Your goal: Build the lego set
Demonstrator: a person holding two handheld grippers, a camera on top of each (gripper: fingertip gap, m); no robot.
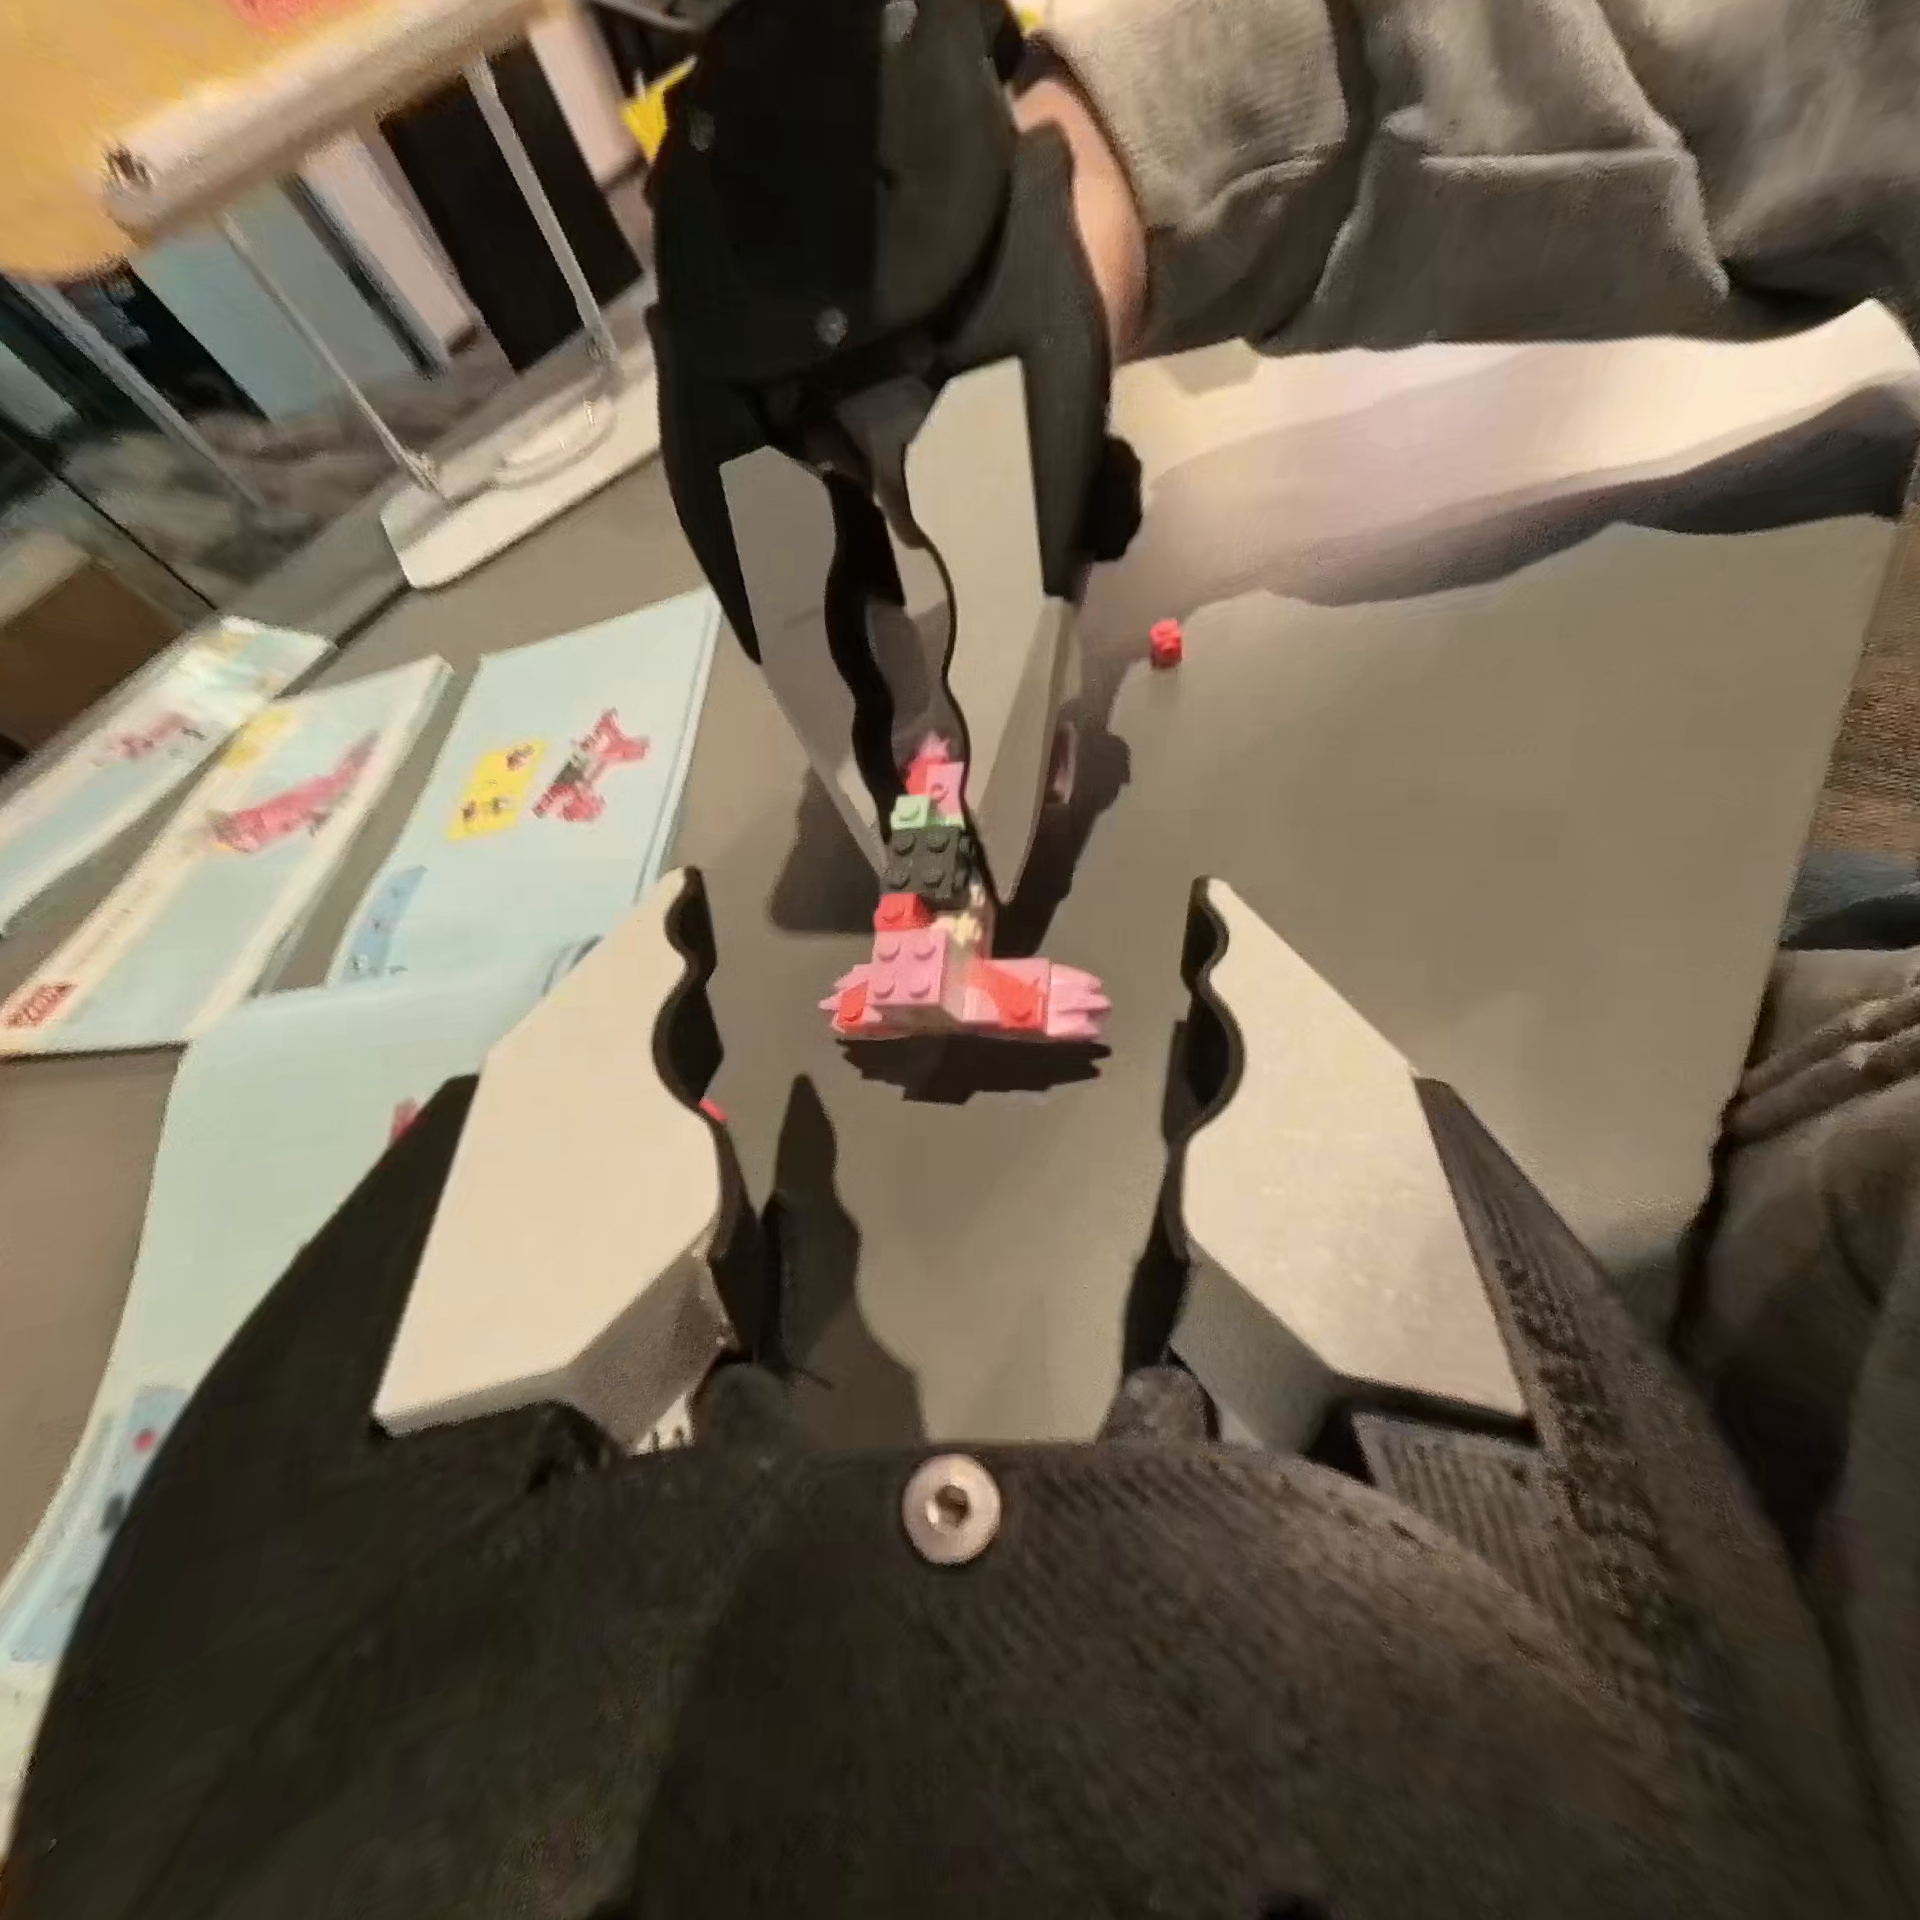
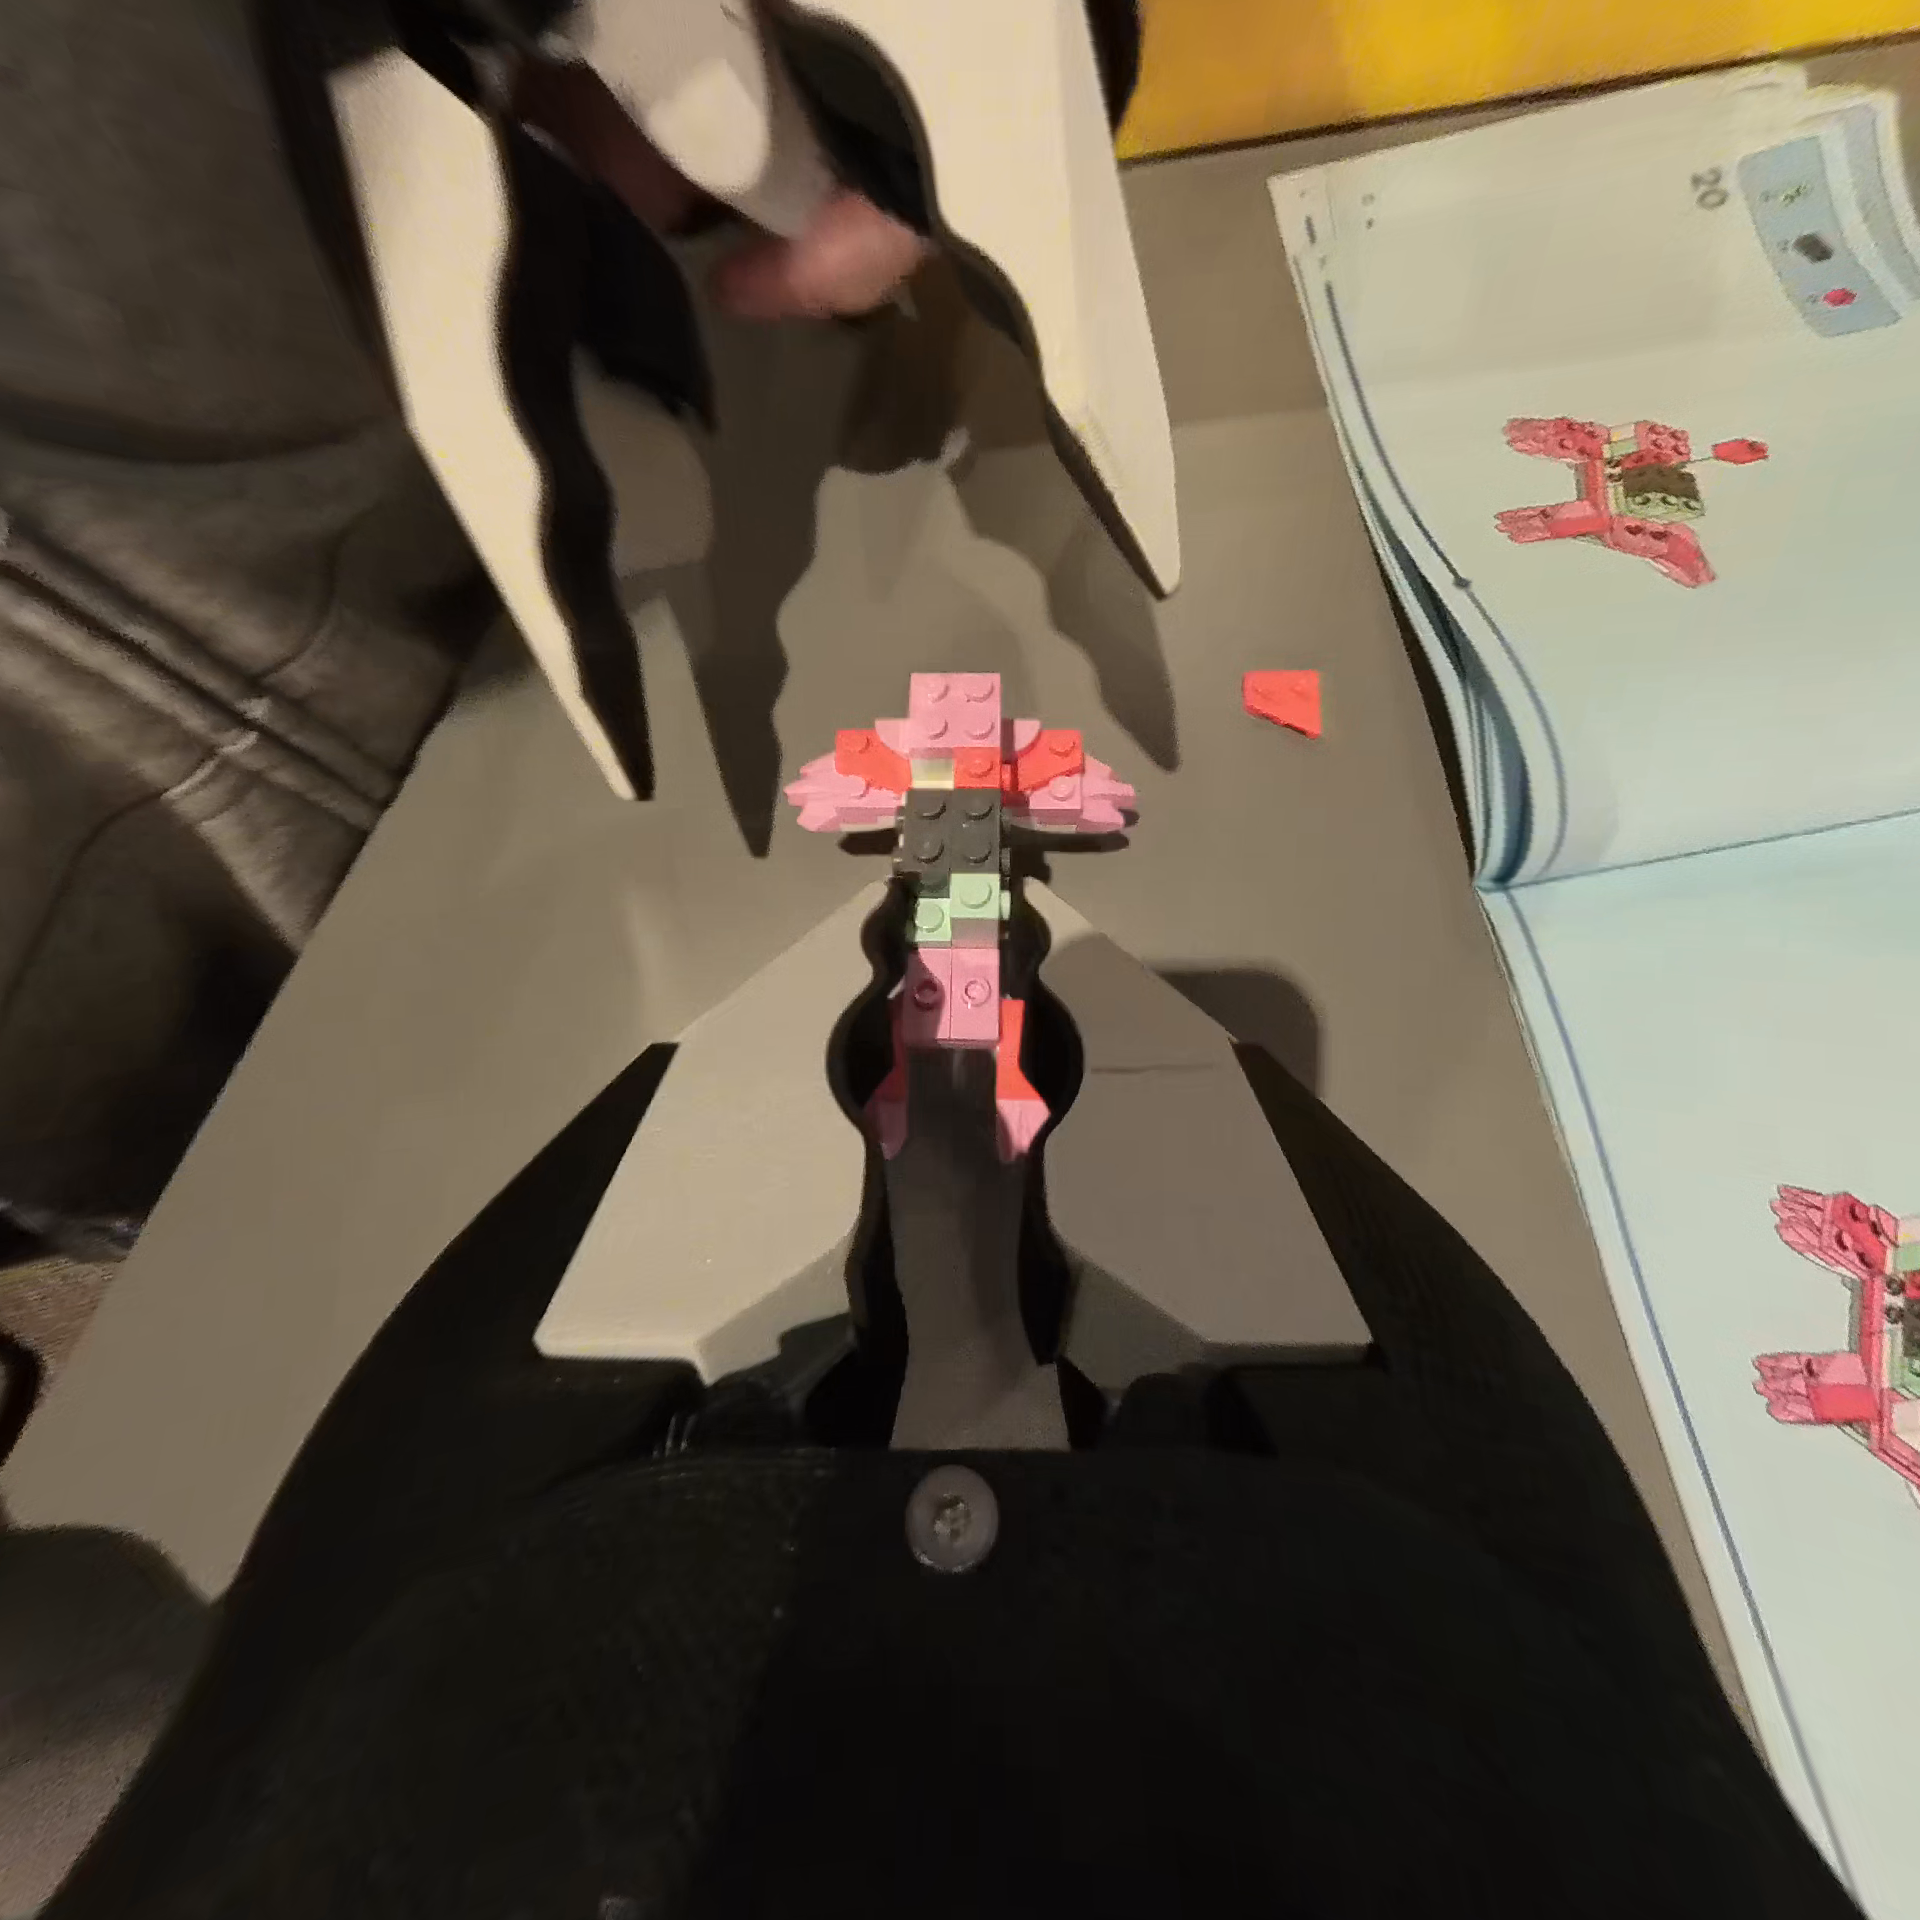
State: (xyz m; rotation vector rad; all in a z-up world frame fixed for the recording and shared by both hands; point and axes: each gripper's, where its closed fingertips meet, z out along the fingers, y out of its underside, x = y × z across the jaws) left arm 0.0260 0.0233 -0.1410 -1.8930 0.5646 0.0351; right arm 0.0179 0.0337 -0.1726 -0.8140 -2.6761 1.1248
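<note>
The lego model [image 2: 956, 748] is pink and red with a black brick and a pale green brick. My right gripper [image 2: 956, 894] is shut on its narrow middle, and the wide pink end points away from it. In the left wrist view the model [image 1: 935, 966] hangs low over the grey table [image 1: 1455, 935], held from above by the right gripper [image 1: 940, 873]. My left gripper [image 1: 945, 894] is open and empty, with its fingers on either side of the model's wide end but not touching it. It also shows open in the right wrist view [image 2: 894, 675].
A loose red wedge piece [image 2: 1283, 701] lies right of the model. A small red brick [image 1: 1166, 639] lies farther off. Open light-blue instruction booklets [image 2: 1662, 727] cover the table side, also in the left wrist view [image 1: 540, 810]. A person's grey sleeve [image 1: 1455, 156] is behind. My two grippers' fingertips are within a few centimetres of each other.
</note>
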